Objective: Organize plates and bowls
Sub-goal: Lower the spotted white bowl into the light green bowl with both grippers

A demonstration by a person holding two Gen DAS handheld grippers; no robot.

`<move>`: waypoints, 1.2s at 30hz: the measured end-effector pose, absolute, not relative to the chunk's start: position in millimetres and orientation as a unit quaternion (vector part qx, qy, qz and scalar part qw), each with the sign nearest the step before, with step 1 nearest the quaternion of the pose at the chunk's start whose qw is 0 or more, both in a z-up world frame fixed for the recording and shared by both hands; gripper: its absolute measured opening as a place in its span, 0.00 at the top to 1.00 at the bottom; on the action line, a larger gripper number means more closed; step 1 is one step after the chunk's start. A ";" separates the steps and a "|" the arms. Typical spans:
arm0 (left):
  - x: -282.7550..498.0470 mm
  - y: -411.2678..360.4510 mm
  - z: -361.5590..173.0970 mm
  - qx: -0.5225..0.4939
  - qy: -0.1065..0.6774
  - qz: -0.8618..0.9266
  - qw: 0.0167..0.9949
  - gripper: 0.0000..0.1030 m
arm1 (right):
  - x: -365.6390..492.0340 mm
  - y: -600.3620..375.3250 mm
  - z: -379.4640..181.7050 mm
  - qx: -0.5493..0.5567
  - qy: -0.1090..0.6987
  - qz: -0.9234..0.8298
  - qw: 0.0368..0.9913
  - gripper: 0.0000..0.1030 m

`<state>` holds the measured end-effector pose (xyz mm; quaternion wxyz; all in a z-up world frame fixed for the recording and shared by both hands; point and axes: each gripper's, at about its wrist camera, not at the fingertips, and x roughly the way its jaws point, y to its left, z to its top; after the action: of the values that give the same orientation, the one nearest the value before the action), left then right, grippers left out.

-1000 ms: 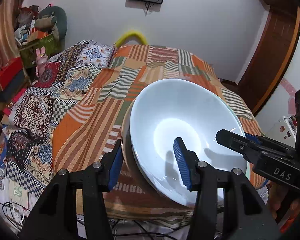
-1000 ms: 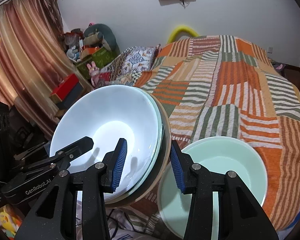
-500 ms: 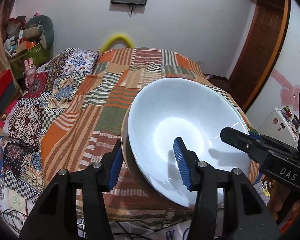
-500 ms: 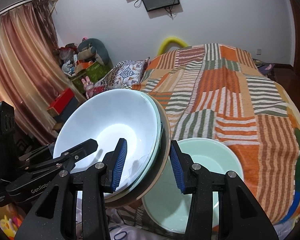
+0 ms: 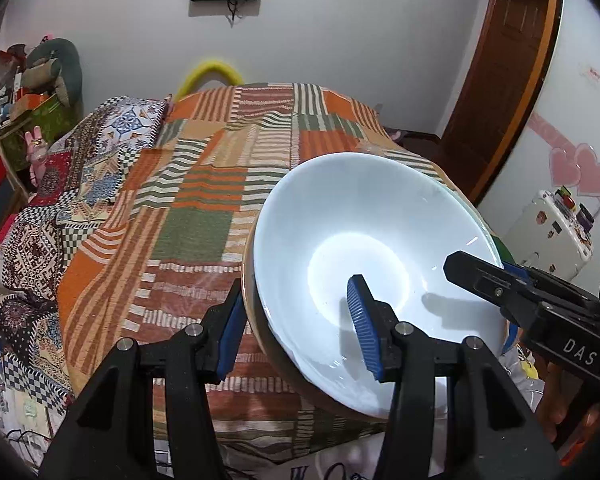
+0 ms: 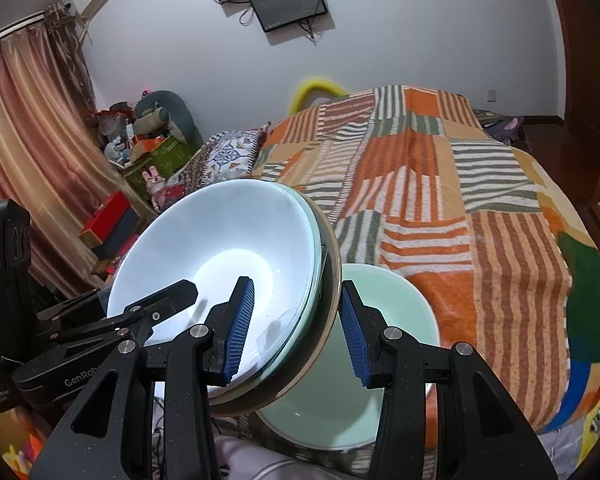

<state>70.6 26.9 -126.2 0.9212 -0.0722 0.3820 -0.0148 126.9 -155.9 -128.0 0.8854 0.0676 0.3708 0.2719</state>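
Glossy white bowl stack has shifted; ribbed blue fingers grip.

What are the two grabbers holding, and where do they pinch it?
Both hold the stack of bowls. The left gripper pinches its near-left rim; the right gripper pinches the opposite rim, one finger inside, one outside.

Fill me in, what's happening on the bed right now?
A person holds a nested stack of bowls off the striped bedspread, one gripper on each side. The left gripper clamps one edge of the rim, one finger inside the white top bowl and one outside. The right gripper clamps the opposite edge the same way. A pale green bowl sits on the bed just beneath the stack, not yet joined to it.
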 end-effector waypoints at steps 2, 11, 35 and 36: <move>73.6 22.5 -128.7 -0.069 0.388 -0.018 0.919 0.52 | 126.5 -160.7 -129.4 0.071 0.372 0.268 0.886 0.62; 80.9 6.4 -143.2 -0.061 0.412 -0.030 0.909 0.52 | 128.6 -174.5 -140.4 0.075 0.384 0.253 0.885 0.62; 110.2 -2.8 -185.1 -0.075 0.467 -0.042 0.880 0.52 | 139.0 -185.7 -171.7 0.081 0.430 0.229 0.870 0.62; 111.2 -3.0 -186.0 -0.076 0.468 -0.042 0.879 0.52 | 139.4 -186.0 -172.9 0.081 0.431 0.228 0.869 0.62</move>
<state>111.2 -3.0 -186.0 0.8794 -0.0755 0.4682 -0.0418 139.4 -186.0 -172.9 0.8693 0.0808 0.4312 0.2279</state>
